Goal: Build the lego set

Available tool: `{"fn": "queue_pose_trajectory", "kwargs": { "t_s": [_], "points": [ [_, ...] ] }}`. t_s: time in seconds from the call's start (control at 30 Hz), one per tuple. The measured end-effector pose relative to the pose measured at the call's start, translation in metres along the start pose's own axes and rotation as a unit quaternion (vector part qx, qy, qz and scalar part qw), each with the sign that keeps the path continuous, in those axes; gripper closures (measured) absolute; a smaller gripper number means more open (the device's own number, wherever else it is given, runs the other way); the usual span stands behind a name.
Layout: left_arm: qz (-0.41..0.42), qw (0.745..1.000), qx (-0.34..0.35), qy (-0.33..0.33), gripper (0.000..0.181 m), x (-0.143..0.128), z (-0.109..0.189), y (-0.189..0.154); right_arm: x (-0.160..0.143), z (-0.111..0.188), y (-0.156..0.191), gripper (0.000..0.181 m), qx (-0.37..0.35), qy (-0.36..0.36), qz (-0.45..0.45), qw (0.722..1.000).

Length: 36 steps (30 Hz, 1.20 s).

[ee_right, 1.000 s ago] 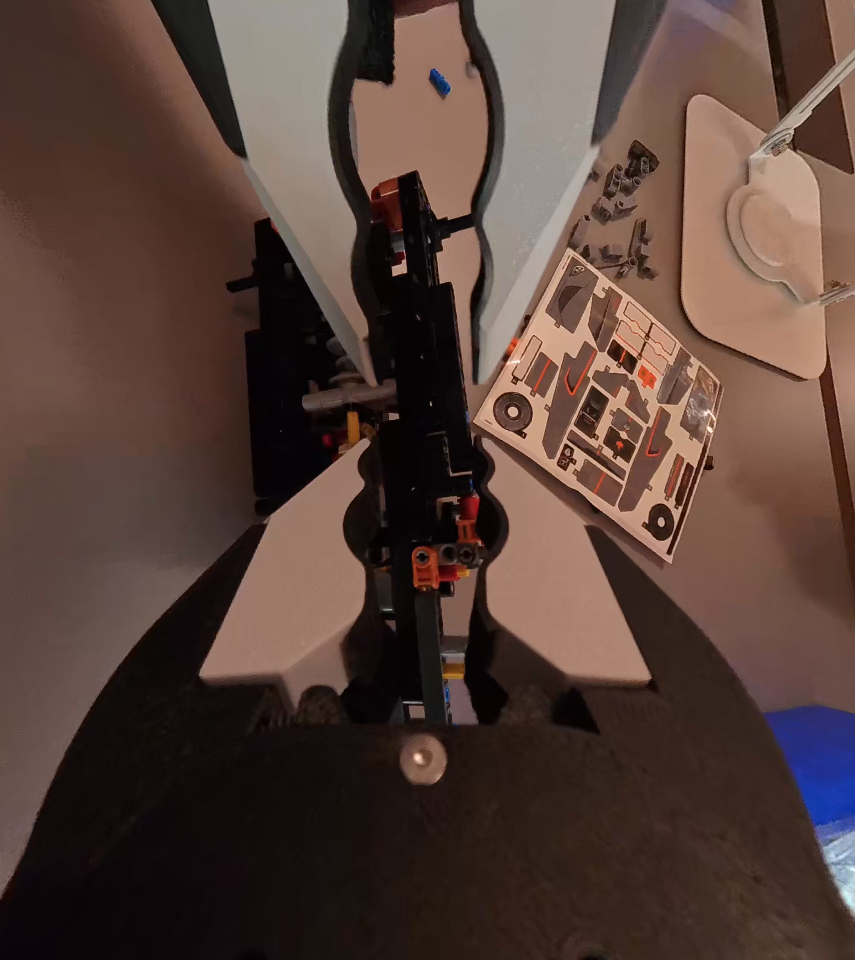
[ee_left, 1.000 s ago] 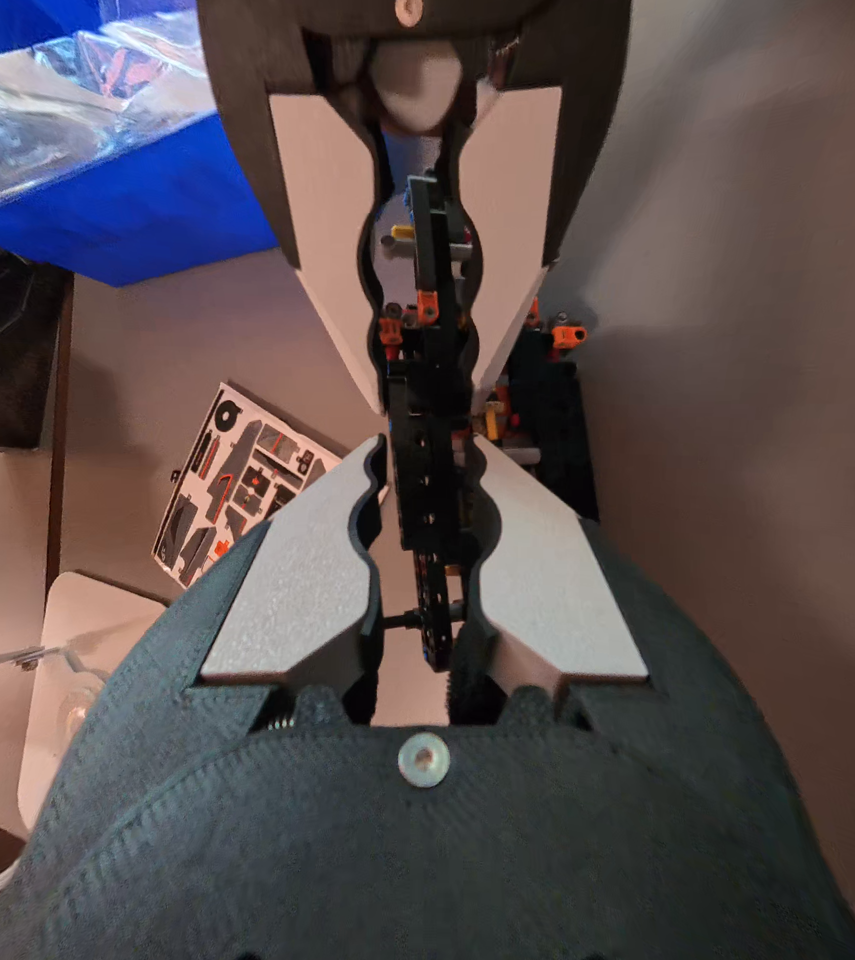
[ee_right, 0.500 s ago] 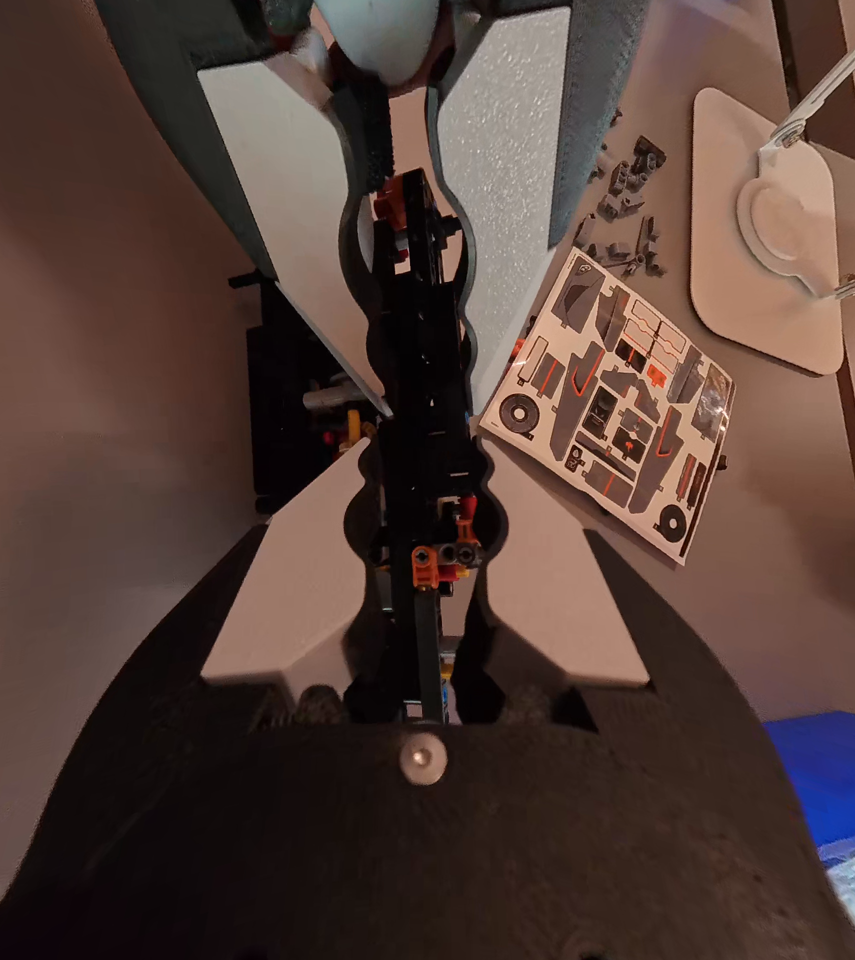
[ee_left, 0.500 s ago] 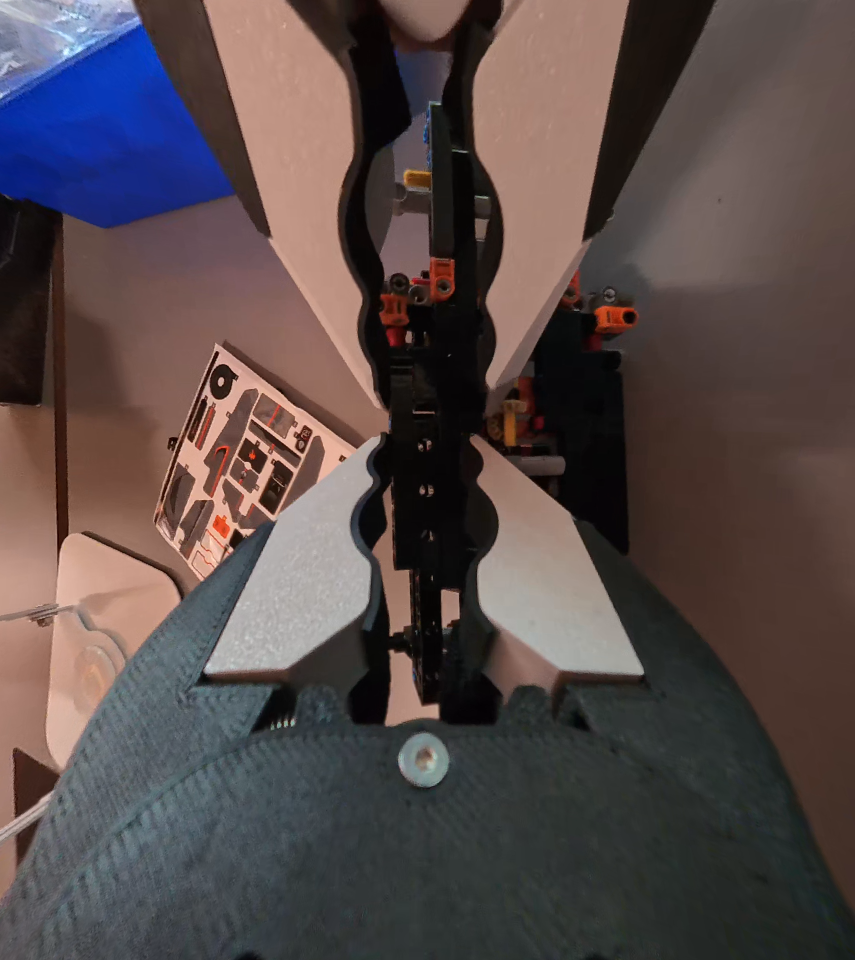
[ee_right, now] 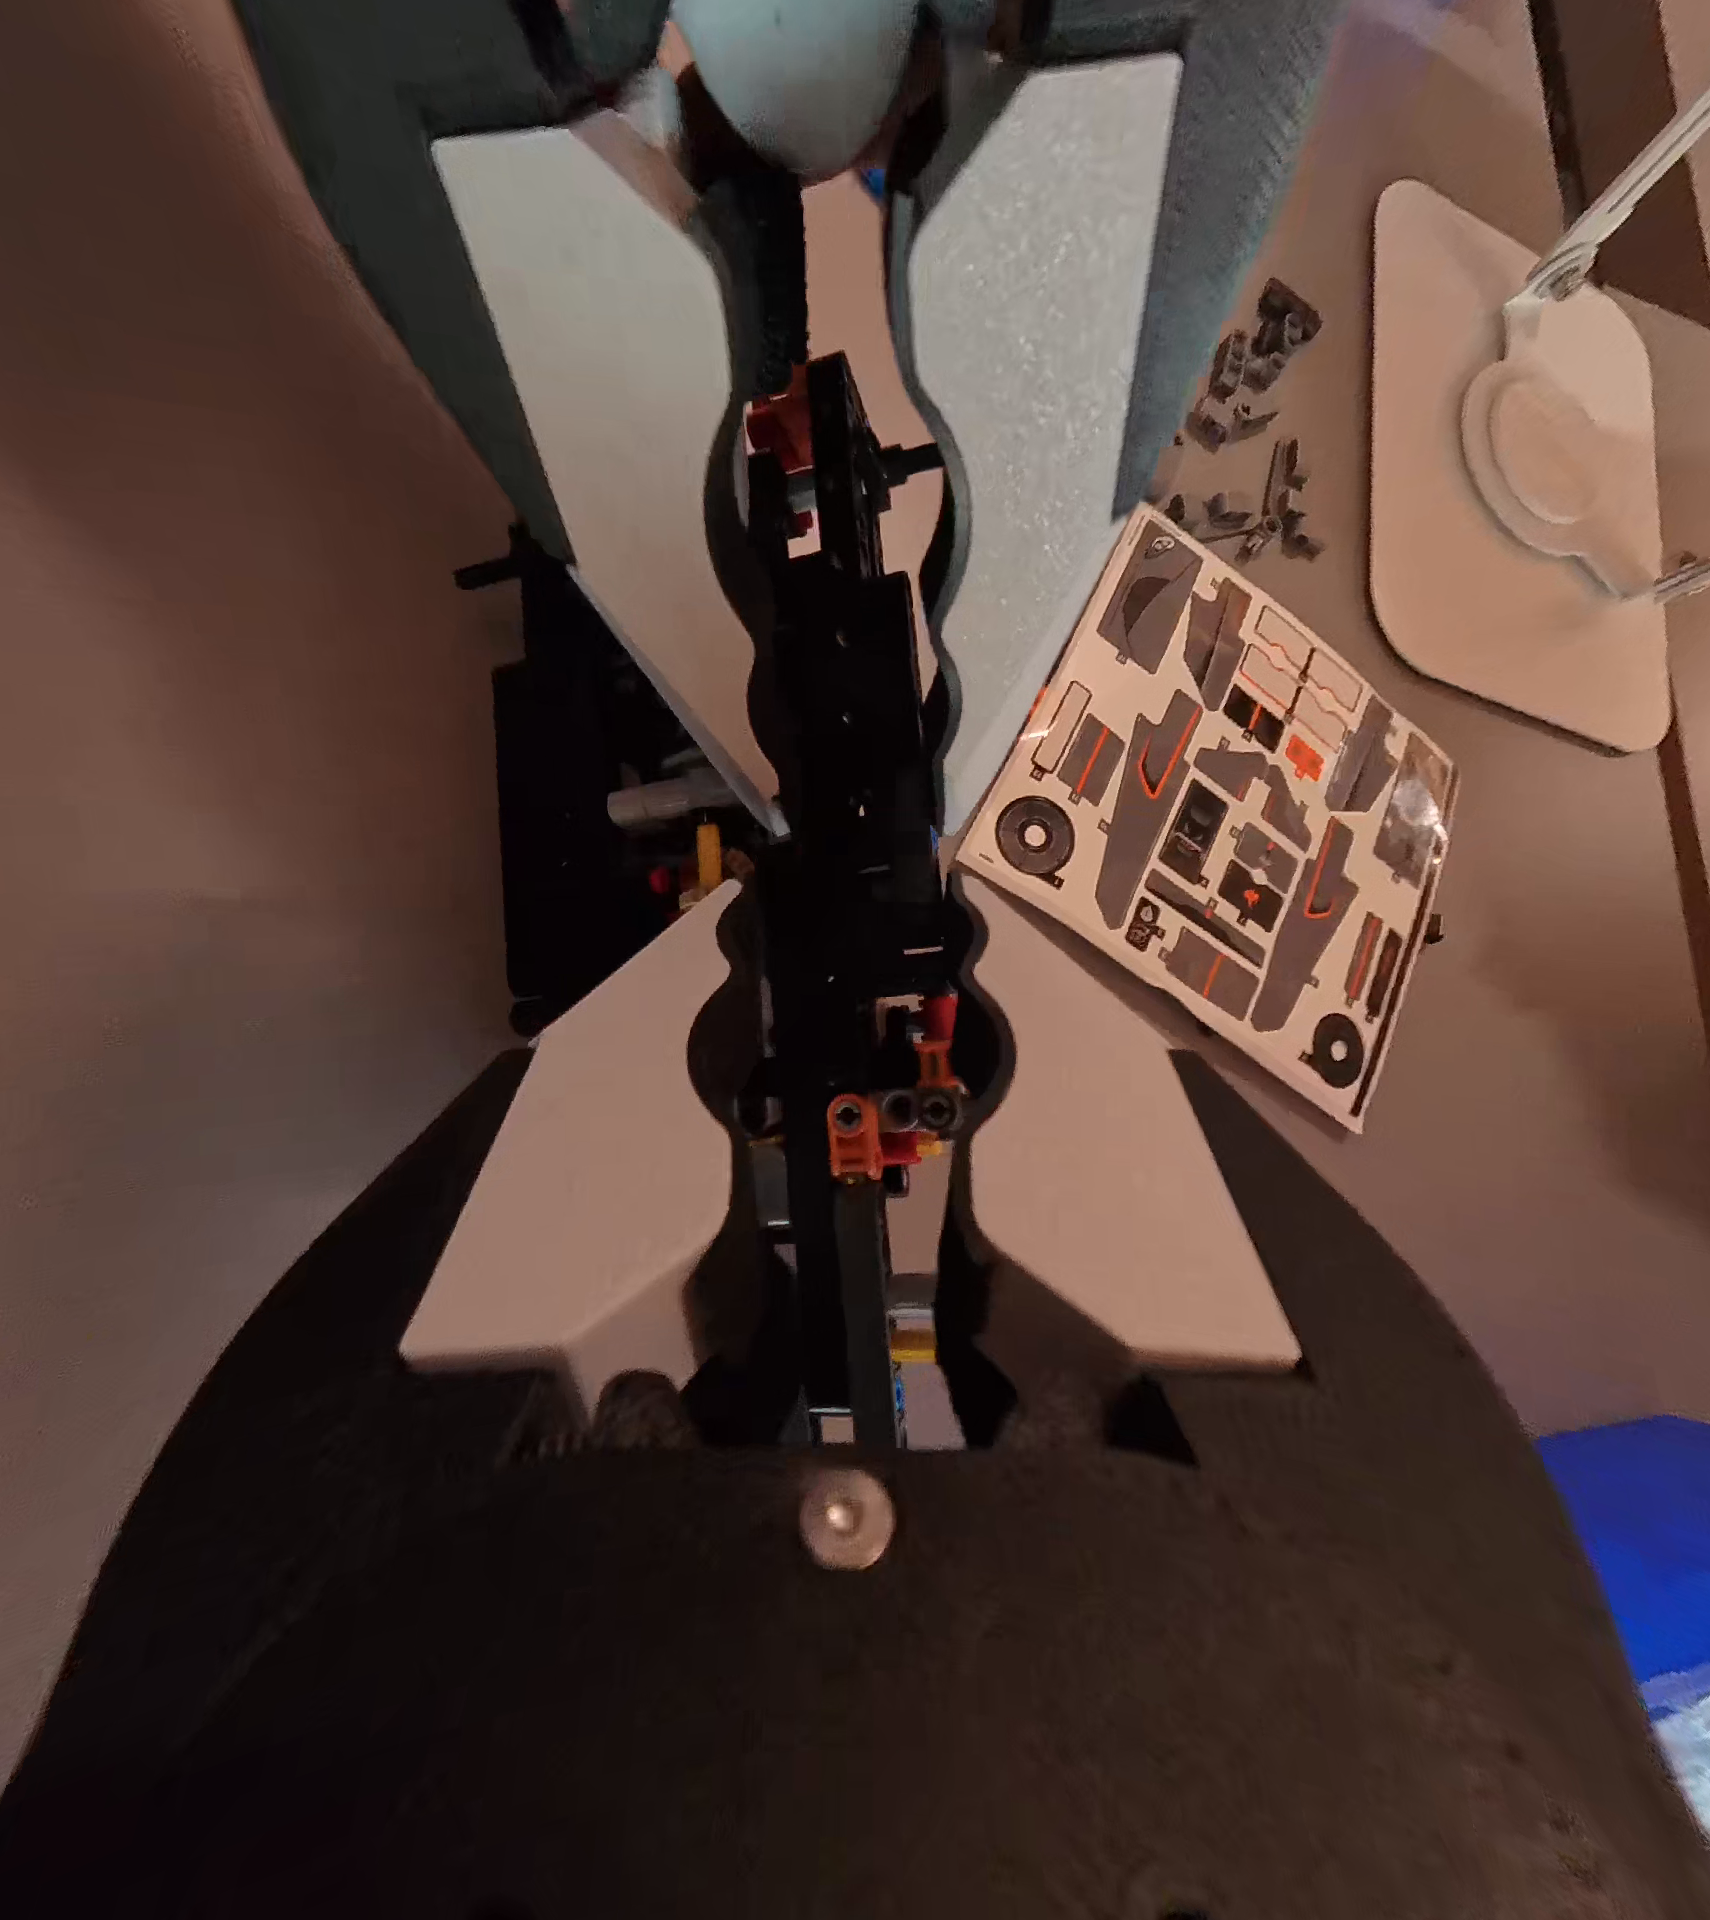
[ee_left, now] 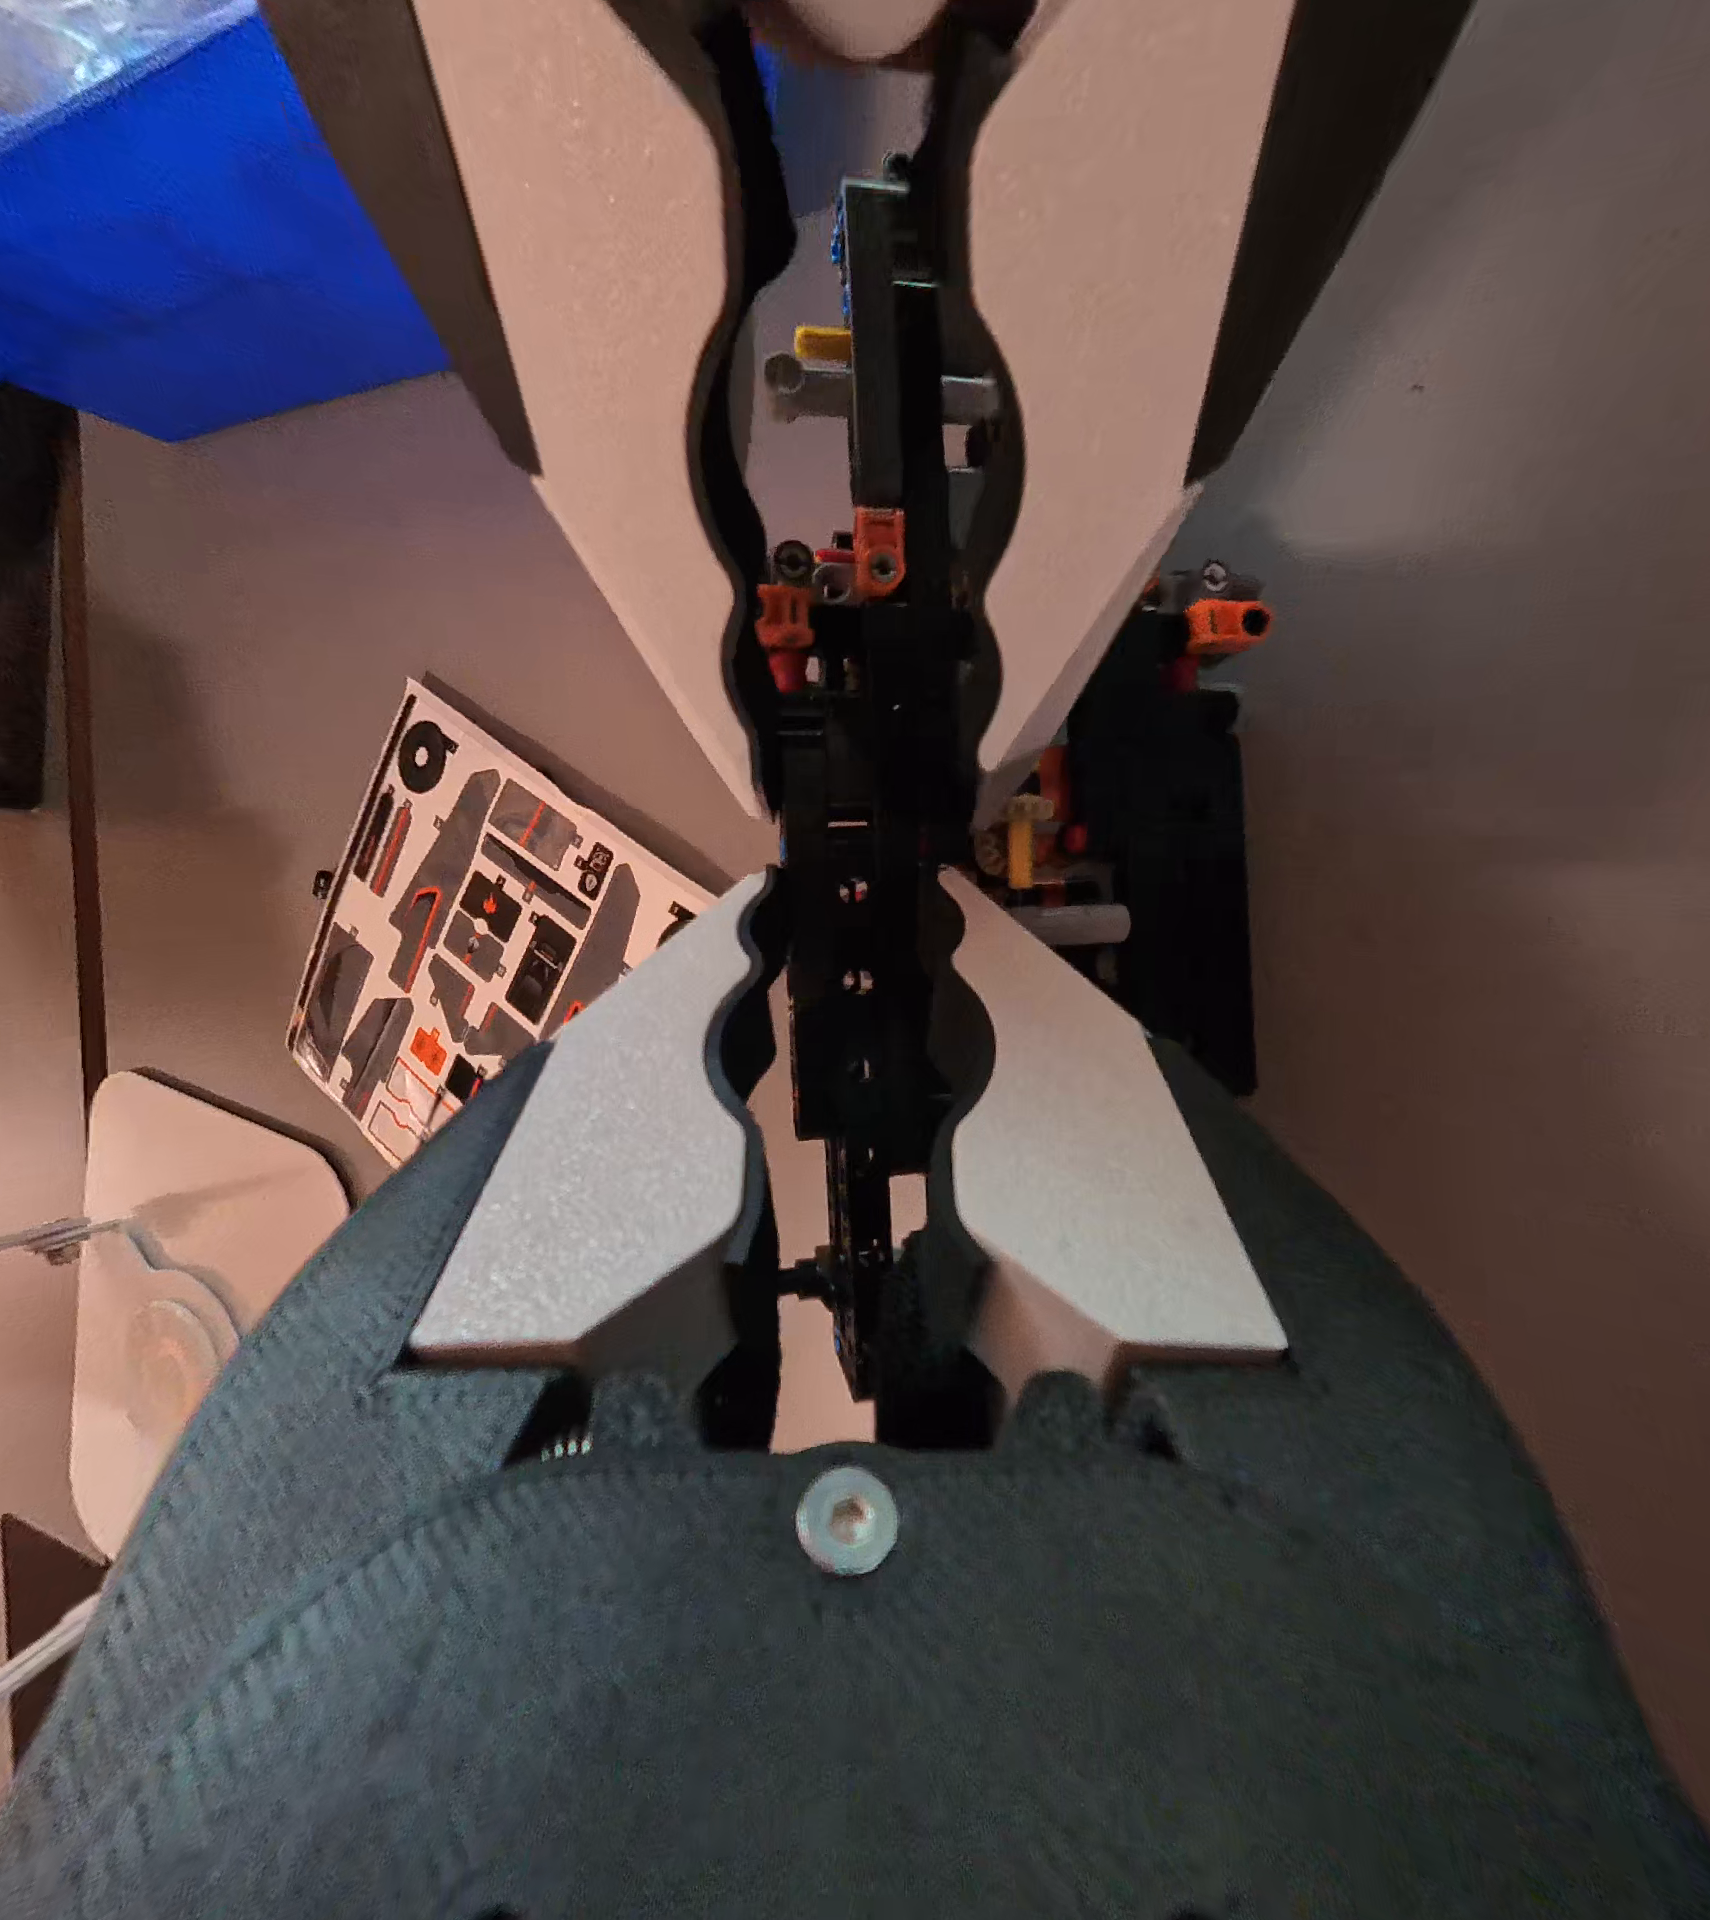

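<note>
White printed sticker sheet [ee_left: 477, 925] lay flat on the grey surface [ee_left: 1557, 935]. Long black lego beam assembly with orange connectors [ee_left: 866, 935] was held above it, end to end: left gripper [ee_left: 856, 904] jaws clamped one end, right gripper [ee_right: 846, 904] jaws the other.

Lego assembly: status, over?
Both tongs, left and right, shut on black lego assembly, held above table. Second black build underneath. Nothing blocking.

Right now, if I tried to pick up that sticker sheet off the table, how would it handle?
The sticker sheet looks thin and flat on the table, so probably floppy, very light, and hard to pinch by an edge. Its glossy face may be slippery.
</note>
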<state>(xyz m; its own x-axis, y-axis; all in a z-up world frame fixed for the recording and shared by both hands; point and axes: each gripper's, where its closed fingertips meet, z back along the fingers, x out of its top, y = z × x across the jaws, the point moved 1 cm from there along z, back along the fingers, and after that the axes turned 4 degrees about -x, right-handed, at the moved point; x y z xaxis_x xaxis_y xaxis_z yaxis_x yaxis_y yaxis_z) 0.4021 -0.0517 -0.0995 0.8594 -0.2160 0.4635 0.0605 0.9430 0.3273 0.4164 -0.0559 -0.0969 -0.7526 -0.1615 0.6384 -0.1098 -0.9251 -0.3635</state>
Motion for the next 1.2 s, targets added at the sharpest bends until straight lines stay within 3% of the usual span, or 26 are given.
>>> {"fn": "queue_pose_trajectory", "kwargs": {
  "t_s": [0.03,0.2,0.23,0.7,0.97,1.07,1.2],
  "points": [
    [0.000,1.000,-0.002,-0.002,0.156,0.000,0.000,0.000,0.000,0.000,0.000,0.149,-0.005,0.000,0.005,1.000],
    [-0.017,1.000,0.019,-0.007,0.154,0.002,0.000,0.001,-0.001,0.000,-0.002,0.149,-0.012,-0.004,0.007,1.000],
    [-0.019,1.000,0.008,-0.009,0.146,0.003,-0.001,-0.003,-0.001,0.000,-0.002,0.149,-0.010,-0.006,0.006,1.000],
    [-0.057,0.998,0.040,0.010,0.149,0.005,-0.004,-0.002,-0.001,-0.001,-0.002,0.151,-0.011,-0.002,0.010,1.000],
    [-0.047,0.999,0.001,0.018,0.148,0.001,-0.003,-0.002,0.000,-0.003,-0.001,0.150,0.017,-0.019,-0.028,0.999],
    [-0.044,0.999,-0.016,0.011,0.147,0.001,-0.002,-0.003,0.002,-0.002,0.001,0.149,-0.016,-0.006,0.029,0.999],
    [-0.042,0.999,-0.027,0.013,0.148,0.002,-0.003,-0.001,-0.009,0.003,-0.003,0.148,-0.015,0.014,0.023,1.000]
  ]
}}
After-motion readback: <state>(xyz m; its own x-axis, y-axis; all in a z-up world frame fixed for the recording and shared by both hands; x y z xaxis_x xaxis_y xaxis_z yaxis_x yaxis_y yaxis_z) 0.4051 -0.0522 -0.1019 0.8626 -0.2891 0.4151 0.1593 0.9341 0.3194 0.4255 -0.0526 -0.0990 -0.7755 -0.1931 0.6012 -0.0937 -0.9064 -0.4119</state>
